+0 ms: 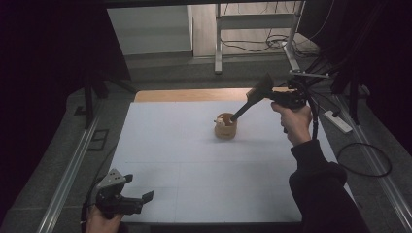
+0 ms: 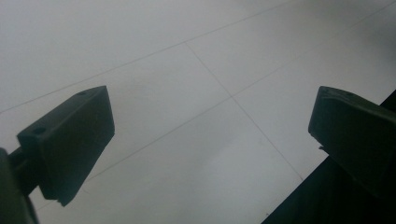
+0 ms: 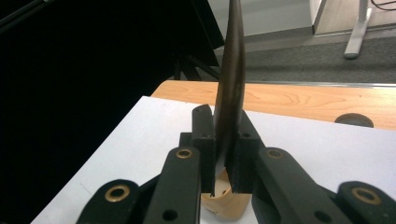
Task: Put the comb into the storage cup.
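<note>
The right hand-held gripper is clenched on a dark spatula, its handle end angled down into the small wooden cup near the table's far edge, probably for stowing. The left hand-held gripper idles released at the near left corner.

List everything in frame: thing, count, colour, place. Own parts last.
Spatula: 1, black, clamped in the right gripper, handle end down in the holder.
Holder: 1, tan wood, round, centre-right of the mat; a small pale item inside, too small to tell.
Mat: 1, white, covers most of the table.
Table: 1, light wood, bare strip along the far edge.
Power strip: 1, white, floor at right.
Cables: several, black, floor at right and far back.
Right gripper: 1, black, shut on the spatula.
Left gripper: 1, black, near-left corner of the mat, jaws open, nothing between them.
</note>
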Action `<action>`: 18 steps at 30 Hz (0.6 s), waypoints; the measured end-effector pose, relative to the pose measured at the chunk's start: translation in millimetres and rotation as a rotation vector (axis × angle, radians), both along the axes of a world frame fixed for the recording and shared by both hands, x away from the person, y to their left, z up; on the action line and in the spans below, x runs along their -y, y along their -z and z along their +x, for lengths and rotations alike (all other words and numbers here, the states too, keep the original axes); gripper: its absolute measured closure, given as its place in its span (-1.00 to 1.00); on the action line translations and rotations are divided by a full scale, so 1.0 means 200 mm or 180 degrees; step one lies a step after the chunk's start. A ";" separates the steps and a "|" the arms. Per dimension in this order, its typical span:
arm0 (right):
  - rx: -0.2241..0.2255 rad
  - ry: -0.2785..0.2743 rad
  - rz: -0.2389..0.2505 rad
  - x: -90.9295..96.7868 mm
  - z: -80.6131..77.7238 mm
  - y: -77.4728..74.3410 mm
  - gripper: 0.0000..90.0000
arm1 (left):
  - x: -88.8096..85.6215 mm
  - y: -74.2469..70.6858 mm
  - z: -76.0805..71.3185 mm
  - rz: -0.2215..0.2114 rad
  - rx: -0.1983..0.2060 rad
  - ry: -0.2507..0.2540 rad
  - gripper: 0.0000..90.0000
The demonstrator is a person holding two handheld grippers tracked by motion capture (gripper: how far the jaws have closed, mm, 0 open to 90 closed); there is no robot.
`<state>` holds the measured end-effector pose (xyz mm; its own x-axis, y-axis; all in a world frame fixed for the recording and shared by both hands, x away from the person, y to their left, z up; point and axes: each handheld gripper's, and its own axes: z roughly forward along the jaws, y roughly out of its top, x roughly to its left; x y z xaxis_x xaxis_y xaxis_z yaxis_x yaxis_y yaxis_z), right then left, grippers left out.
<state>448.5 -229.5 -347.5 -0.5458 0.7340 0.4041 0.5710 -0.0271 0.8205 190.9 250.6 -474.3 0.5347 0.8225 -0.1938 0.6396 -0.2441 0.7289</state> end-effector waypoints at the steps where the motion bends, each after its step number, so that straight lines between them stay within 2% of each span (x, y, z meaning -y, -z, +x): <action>1: 0.0002 0.0011 -0.0008 0.00 0.01 0.00 0.85 | 0.00 0.00 0.00 0.0006 -0.0016 -0.0003 -0.98; 9: 0.0002 0.0057 -0.0030 -0.02 0.04 0.01 0.85 | 0.01 0.00 0.01 0.0033 -0.0077 0.0003 -0.96; 18: -0.0009 0.0066 -0.0052 -0.06 0.08 0.03 0.85 | 0.01 0.00 0.01 0.0048 -0.0076 0.0003 -0.95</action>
<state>463.9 -218.4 -353.4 -0.5292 0.7516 0.3937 0.5729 -0.0257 0.8192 193.3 248.8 -475.1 0.5309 0.8249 -0.1941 0.6567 -0.2557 0.7095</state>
